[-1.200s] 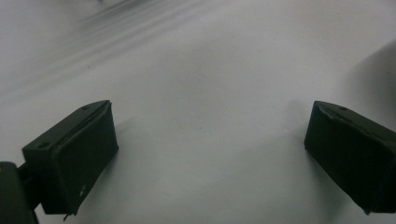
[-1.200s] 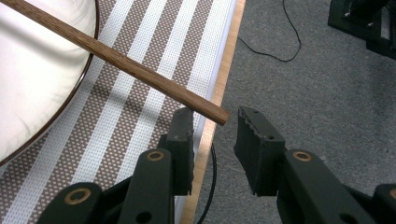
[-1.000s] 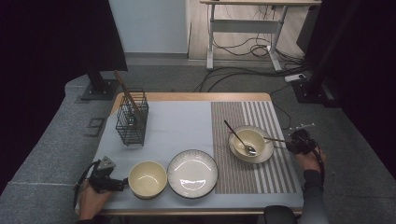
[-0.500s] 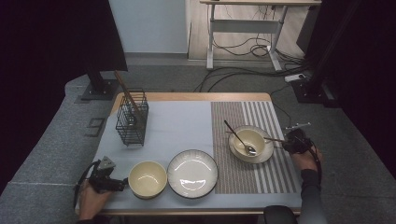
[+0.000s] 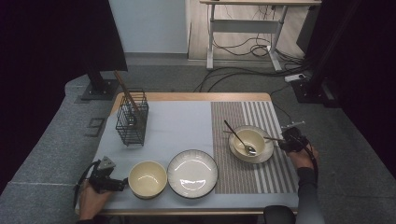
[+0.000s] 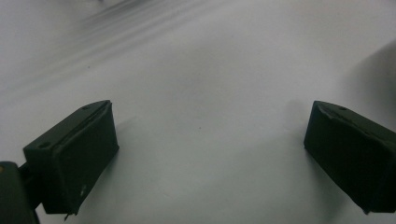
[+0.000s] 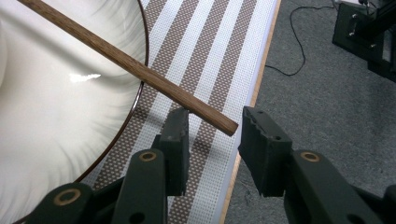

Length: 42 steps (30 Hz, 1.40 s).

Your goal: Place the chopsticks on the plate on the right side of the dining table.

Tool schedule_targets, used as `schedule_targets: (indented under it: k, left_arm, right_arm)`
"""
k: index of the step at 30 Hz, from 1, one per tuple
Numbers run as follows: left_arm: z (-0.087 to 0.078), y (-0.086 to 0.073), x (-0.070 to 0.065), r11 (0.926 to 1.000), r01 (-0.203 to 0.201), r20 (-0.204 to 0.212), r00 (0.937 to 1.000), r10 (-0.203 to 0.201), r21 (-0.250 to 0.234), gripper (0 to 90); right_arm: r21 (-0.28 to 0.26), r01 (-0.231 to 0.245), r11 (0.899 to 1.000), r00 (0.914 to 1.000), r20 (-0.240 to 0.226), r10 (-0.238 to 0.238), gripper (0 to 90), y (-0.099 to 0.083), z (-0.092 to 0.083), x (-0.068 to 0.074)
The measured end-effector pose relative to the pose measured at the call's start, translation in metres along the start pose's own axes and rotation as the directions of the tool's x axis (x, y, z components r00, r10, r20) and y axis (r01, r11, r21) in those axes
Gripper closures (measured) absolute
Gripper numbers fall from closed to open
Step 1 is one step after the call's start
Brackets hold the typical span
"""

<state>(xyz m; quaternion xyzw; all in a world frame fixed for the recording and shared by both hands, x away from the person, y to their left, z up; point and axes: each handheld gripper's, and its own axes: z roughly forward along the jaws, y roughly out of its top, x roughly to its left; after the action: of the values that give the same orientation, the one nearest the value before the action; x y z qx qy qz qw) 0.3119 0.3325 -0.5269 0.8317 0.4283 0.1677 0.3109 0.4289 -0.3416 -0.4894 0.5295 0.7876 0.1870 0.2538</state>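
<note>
A cream bowl with a dark rim (image 5: 251, 143) stands on the striped placemat (image 5: 243, 177), holding a spoon (image 5: 239, 138). A wooden chopstick (image 5: 273, 138) lies across the bowl's rim, its end pointing right. My right gripper (image 5: 286, 140) sits at that end. In the right gripper view the chopstick (image 7: 140, 70) ends between the jaws of the right gripper (image 7: 215, 114), which have just been opening, with room on both sides of the stick. Beside a plain cream bowl (image 5: 147, 178), my left gripper (image 5: 122, 183) stands wide open over the grey mat (image 6: 210, 56), with nothing between its fingers (image 6: 74, 154).
A white plate (image 5: 192, 173) lies at the front middle. A black wire basket (image 5: 132, 122) with wooden sticks stands at the back left. The table's right edge (image 7: 243, 140) and grey floor lie just past the right gripper.
The right hand has shifted slightly left toward the bowl. The left hand and the dishes have stayed put.
</note>
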Motion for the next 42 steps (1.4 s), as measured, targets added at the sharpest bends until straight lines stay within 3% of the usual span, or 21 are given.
schedule_targets:
  k: [11, 31, 42]
  left_arm:
    - [0.000, 0.000, 0.000, 1.0000, 0.000, -0.001, 1.0000, 0.000, 0.000, 2.7]
    - [0.000, 0.000, 0.000, 1.0000, 0.000, -0.002, 1.0000, 0.000, -0.001, 2.9]
    - [0.000, 0.000, 0.000, 1.0000, 0.000, -0.002, 1.0000, 0.000, -0.001, 2.9]
  right_arm:
    - [-0.002, -0.001, 1.000, 0.9998, 0.021, 0.001, 61.2, 0.006, 0.006, -0.002]
    - [-0.003, 0.038, 0.999, 0.9992, 0.012, -0.038, 64.2, 0.018, 0.012, 0.004]
    - [-0.002, 0.059, 0.998, 0.9978, 0.032, -0.058, 60.0, 0.022, 0.015, 0.006]
